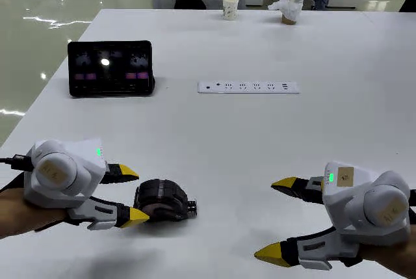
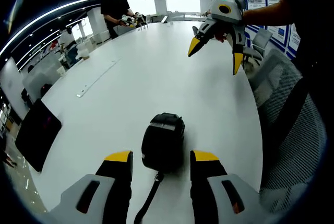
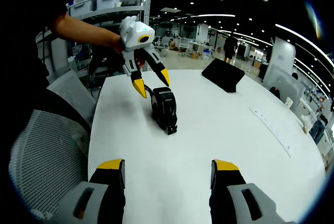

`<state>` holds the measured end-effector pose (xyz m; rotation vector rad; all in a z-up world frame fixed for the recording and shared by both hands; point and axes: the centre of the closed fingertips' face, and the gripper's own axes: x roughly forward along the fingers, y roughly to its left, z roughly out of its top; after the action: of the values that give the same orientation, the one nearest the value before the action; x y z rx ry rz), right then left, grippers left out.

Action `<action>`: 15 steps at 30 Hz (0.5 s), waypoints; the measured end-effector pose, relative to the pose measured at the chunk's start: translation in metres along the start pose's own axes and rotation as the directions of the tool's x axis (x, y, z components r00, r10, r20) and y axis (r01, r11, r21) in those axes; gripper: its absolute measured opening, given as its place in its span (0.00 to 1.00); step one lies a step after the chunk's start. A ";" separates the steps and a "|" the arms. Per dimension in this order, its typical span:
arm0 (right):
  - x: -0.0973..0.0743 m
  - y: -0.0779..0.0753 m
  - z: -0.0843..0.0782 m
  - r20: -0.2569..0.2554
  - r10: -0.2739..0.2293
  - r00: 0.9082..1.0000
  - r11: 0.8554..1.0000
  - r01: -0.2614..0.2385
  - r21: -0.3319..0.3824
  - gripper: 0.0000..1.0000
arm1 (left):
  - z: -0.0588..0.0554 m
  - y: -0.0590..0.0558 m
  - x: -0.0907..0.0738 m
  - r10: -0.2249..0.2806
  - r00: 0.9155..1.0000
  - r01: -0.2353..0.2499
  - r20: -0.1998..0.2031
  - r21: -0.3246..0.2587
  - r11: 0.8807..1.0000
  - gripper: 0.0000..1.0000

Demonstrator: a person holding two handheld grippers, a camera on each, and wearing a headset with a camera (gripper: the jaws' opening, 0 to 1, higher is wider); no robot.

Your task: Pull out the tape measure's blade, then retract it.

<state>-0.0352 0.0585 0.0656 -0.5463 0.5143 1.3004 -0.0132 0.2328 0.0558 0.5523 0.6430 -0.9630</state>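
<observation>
Left gripper [image 1: 133, 194] spread, tape measure [image 1: 164, 199] lying between its tips on the worktop [image 1: 260, 136], contact unclear; right gripper [image 1: 276, 218] spread too, well apart from it.

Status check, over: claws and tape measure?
Left claw open around black compact tape measure, not yet extended. Right claw open, empty, standing apart. Nothing blocking.

Your black, chunky, rubber-clad tape measure [image 1: 162, 199] sits on the white tabletop [image 1: 260, 142], close to your edge and on your left side. It stands on its narrow base. The blade is wound in, and its mouth end points to your right. A black wrist strap [image 2: 151, 198] trails from its rear.
</observation>
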 end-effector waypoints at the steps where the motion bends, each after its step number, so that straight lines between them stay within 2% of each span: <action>1: 0.001 -0.001 0.001 -0.002 0.004 1.000 1.000 -0.004 -0.012 0.63 | 0.000 0.001 0.001 -0.003 1.000 0.003 -0.004 0.004 1.000 0.38; 9: 0.014 -0.009 0.008 -0.012 0.037 0.999 0.995 -0.038 -0.089 0.54 | -0.001 0.003 0.007 -0.035 0.999 0.036 -0.034 0.035 0.999 0.34; 15: 0.026 -0.011 0.014 -0.018 0.081 0.997 0.987 -0.083 -0.137 0.46 | -0.003 0.003 0.011 -0.064 0.996 0.067 -0.055 0.051 0.996 0.32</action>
<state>-0.0186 0.0850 0.0607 -0.6539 0.4629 1.4190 -0.0072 0.2301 0.0461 0.6082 0.6883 -1.0318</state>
